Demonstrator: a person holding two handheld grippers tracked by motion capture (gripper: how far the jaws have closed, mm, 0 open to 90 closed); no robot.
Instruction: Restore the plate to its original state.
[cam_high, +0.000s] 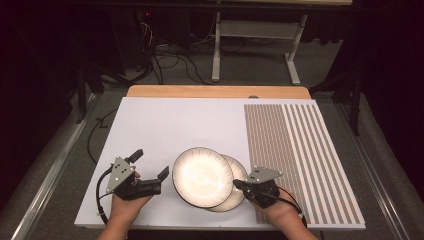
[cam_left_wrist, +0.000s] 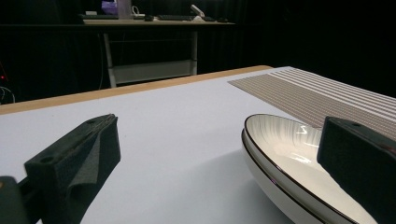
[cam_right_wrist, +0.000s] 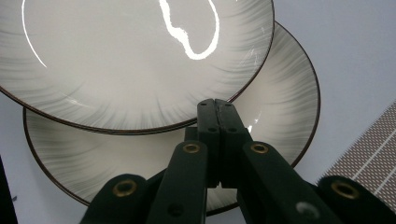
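Right gripper (cam_right_wrist: 215, 103) is pinched closed at the upper plate's (cam_high: 202, 176) rim. Left gripper (cam_high: 150, 165) gapes wide, holding nothing

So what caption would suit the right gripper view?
Right gripper, jaws shut, poised over two overlapping plates: upper plate, lower plate.

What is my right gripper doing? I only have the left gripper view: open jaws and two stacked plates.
Observer: The right gripper is shut, its tips at the near rim of the upper plate, above the lower plate.
Operator: Are the plates squarely stacked?
Observer: No. In the high view the lower plate sticks out from under the upper one on the right gripper's side, toward the striped mat.
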